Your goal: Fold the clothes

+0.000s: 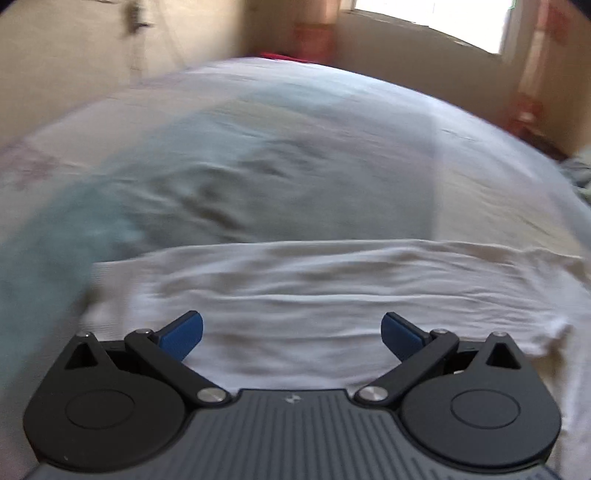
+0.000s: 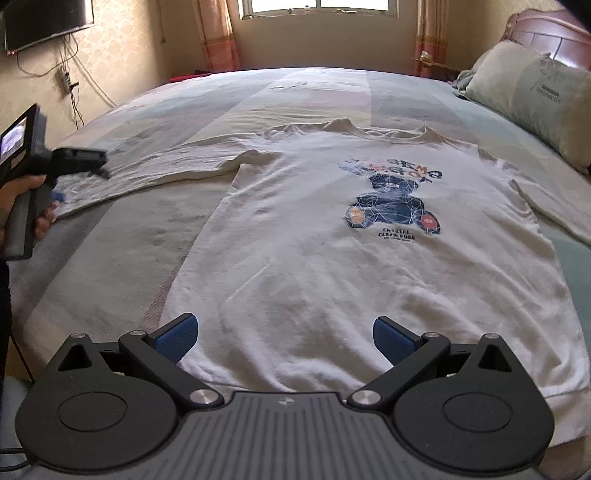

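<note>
Right gripper (image 2: 282,338) open over white T-shirt (image 2: 332,258) printed "CRYSTAL CLEAR PURE", left gripper (image 1: 291,334) open.

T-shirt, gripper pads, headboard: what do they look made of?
T-shirt: soft white knit, probably cotton; it wrinkles and lies limp, with a flat matte print.
Pads on the right gripper: blue, matte, finely ribbed, likely rubber or textured plastic.
Headboard: reddish-brown, glossy, carved curves; looks like varnished wood.
</note>
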The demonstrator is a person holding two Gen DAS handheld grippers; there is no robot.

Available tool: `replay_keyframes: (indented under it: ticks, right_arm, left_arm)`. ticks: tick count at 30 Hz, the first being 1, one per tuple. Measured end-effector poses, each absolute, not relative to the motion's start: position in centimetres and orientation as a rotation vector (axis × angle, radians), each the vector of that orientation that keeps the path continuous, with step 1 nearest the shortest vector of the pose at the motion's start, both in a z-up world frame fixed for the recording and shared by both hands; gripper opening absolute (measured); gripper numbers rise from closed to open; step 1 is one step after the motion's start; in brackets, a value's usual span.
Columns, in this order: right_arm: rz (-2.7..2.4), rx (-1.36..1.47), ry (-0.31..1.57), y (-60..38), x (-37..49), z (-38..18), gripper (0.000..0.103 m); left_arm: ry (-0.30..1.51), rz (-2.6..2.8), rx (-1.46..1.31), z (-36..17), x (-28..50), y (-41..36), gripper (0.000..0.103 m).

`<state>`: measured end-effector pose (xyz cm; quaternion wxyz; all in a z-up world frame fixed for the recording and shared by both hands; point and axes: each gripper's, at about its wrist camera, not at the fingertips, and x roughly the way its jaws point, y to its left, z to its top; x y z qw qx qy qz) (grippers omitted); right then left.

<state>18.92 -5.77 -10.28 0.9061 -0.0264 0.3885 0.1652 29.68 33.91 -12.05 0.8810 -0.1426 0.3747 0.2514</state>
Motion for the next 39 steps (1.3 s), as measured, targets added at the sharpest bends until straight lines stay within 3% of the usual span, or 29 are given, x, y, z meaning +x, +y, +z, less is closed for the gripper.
replay_keyframes:
  ticks: [24,29,32,39]
  right_arm:
    - [0.323,-0.131,0.820,-4.9,20.9,-11.7,0.103]
    - [0.296,-0.032,0.901,-6.8,22.1,-13.3,0.103]
    - [0.304,-0.097,0.870,-6.4,21.3,-14.1,0.103]
    - [0.291,-0.100,0.817,-6.3,20.3,-14.6,0.103]
  left_arm:
    - [0.749,0.598,-0.348,-12.5,30.9,36.8,0.102]
    - [0.807,0.548,-0.197,-13.5,31.4,34.9,0.103]
    - [0.829,0.548,-0.262,-12.7,30.8,35.3,0.102]
    - [0.733,0.288,-0.105,-8.9,31.7,25.5,0.102]
